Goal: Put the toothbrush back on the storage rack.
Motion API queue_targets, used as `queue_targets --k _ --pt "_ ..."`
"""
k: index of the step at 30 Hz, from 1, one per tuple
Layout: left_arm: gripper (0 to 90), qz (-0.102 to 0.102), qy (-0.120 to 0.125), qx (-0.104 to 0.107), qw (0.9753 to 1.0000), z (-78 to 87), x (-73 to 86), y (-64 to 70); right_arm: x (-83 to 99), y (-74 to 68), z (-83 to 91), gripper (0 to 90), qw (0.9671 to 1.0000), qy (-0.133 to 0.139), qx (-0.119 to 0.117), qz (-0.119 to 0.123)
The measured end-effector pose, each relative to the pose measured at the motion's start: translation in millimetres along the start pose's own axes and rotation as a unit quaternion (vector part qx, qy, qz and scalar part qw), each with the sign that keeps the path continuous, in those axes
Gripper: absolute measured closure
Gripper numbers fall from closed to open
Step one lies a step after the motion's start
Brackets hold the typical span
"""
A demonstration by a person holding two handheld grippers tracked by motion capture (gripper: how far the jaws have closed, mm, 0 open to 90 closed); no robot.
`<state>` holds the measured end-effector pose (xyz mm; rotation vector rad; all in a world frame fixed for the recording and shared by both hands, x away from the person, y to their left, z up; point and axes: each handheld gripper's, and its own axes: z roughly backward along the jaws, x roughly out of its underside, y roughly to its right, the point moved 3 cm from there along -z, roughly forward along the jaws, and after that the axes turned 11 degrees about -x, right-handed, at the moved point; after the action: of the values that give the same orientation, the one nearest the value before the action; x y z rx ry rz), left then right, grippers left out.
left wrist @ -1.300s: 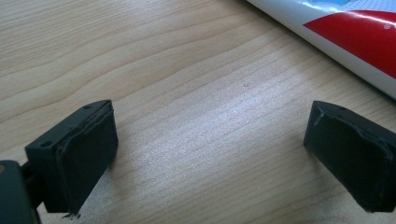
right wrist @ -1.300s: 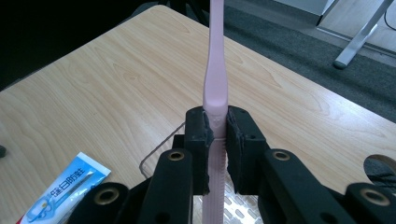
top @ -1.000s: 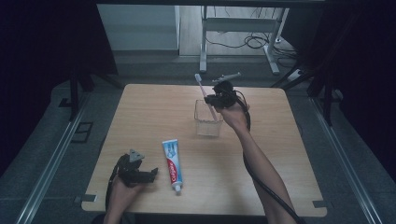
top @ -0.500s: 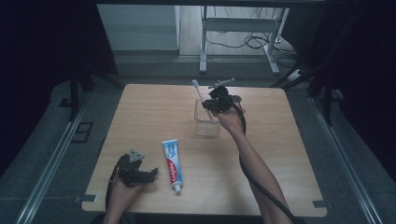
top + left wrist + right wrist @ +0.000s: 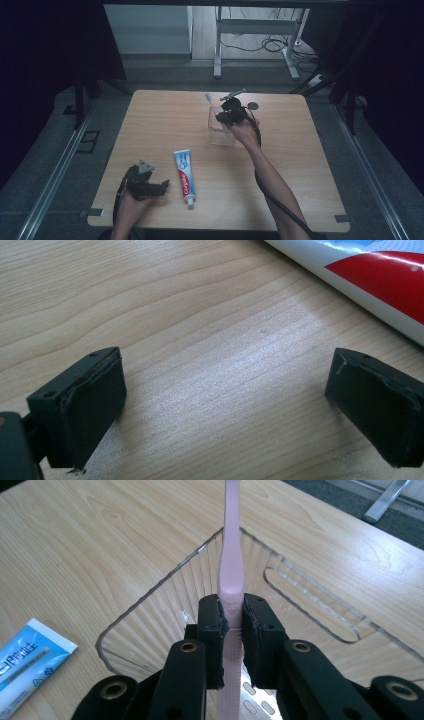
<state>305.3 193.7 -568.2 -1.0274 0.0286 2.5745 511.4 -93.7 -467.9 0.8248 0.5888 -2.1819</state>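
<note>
A pink toothbrush stands nearly upright over a clear ribbed cup, and my right gripper is shut on its handle. From above, the right gripper sits at the cup's far rim with the toothbrush head sticking up to the left. A toothpaste tube lies flat near the table's front. My left gripper rests open on the table left of the tube, its two pads wide apart over bare wood with the tube's edge beyond them.
The wooden table has bare room on its right half and far left. Dark floor and metal rails flank it. A metal stand and cables are on the floor behind the table.
My right gripper has moved slightly toward the table's front and down with the toothbrush, closer over the cup. The left gripper and the toothpaste tube have stayed put.
</note>
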Motion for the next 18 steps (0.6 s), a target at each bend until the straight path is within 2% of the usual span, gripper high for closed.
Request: queue_targets --k 18 --pt "3.1 0.000 0.000 0.000 1.0000 0.0 0.0 0.0 6.0 0.0 -8.6 77.1 0.9989 -0.043 0.018 0.005"
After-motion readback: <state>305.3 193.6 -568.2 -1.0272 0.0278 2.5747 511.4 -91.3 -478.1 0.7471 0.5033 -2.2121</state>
